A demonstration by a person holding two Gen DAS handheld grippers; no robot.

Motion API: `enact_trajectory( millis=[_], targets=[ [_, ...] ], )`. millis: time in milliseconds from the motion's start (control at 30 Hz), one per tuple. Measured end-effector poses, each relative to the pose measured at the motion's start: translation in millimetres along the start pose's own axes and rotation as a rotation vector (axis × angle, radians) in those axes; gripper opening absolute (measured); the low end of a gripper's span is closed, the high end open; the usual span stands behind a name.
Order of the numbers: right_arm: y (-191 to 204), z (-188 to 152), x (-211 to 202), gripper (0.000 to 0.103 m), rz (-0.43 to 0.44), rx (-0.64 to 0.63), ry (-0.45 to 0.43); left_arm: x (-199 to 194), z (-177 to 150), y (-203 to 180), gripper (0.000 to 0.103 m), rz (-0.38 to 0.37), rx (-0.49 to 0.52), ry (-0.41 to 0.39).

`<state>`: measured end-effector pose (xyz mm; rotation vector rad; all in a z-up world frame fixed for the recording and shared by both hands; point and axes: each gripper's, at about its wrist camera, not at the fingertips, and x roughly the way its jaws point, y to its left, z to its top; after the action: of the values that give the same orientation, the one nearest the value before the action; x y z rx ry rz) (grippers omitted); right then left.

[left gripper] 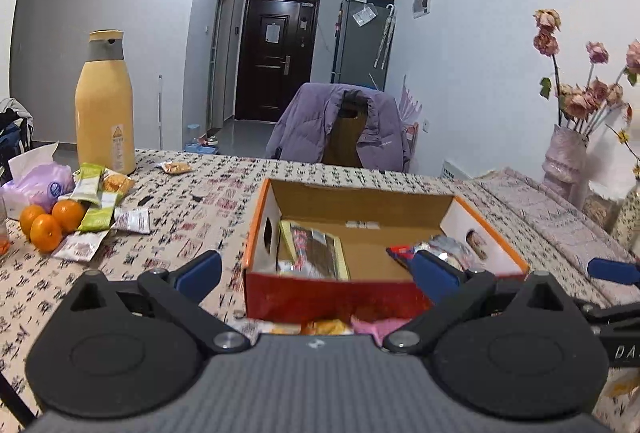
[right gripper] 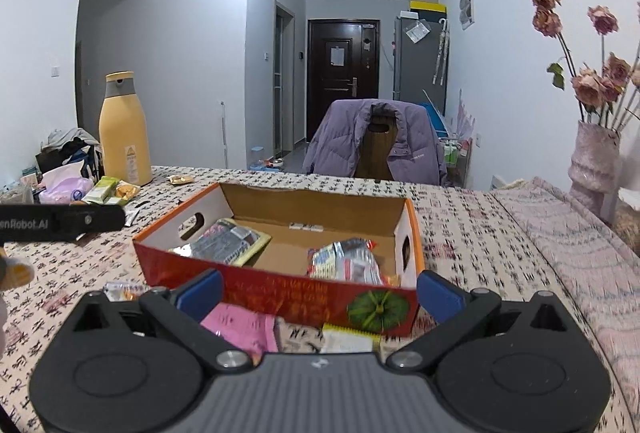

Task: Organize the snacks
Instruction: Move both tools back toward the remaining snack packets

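An open red and orange cardboard box (left gripper: 332, 297) (right gripper: 280, 293) stands on the patterned tablecloth and holds a dark snack pack (left gripper: 316, 251) (right gripper: 228, 239) at its left and a silver and red pack (left gripper: 444, 253) (right gripper: 348, 261) at its right. Before the box my left gripper (left gripper: 316, 269) is open, nothing between its fingers. Likewise my right gripper (right gripper: 320, 291) is open and empty at the box's near wall. A pink packet (right gripper: 240, 329) and a yellow packet (right gripper: 348, 339) lie just under it. More packets (left gripper: 100, 201) lie loose at the far left.
A tall yellow flask (left gripper: 105, 105) stands at the back left, beside a tissue pack (left gripper: 36, 185) and three oranges (left gripper: 50, 223). A vase of dried roses (right gripper: 592, 161) stands at the right edge. A chair with a purple jacket (left gripper: 340, 129) faces the table's far side.
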<state>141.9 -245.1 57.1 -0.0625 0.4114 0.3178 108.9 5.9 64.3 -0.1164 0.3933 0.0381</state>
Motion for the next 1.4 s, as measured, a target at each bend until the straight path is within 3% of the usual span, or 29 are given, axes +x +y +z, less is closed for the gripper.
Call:
enact_trajectory(
  millis=[533, 967, 1200, 1400],
  targets=[
    [10.7, -62.9, -35.3, 0.103, -0.025, 0.028, 0.042, -30.6, -56.3, 11.4, 0.103, -0.029, 0.011, 0.051],
    [13.2, -87.6, -10.6, 0.103, -0.049, 0.048, 0.133, -29.0, -71.2, 23.0, 0.103, -0.014, -0.001, 0.098],
    [6.2, -83.0, 21.4, 0.103, -0.099, 0.038, 0.168, -28.2, -72.5, 29.6, 0.103, -0.006, -0.018, 0.106],
    [-15.7, -78.1, 44.7, 0.103, -0.059, 0.083, 0.181, -28.9, -72.0, 35.1, 0.103, 0.008, -0.027, 0.107]
  ],
)
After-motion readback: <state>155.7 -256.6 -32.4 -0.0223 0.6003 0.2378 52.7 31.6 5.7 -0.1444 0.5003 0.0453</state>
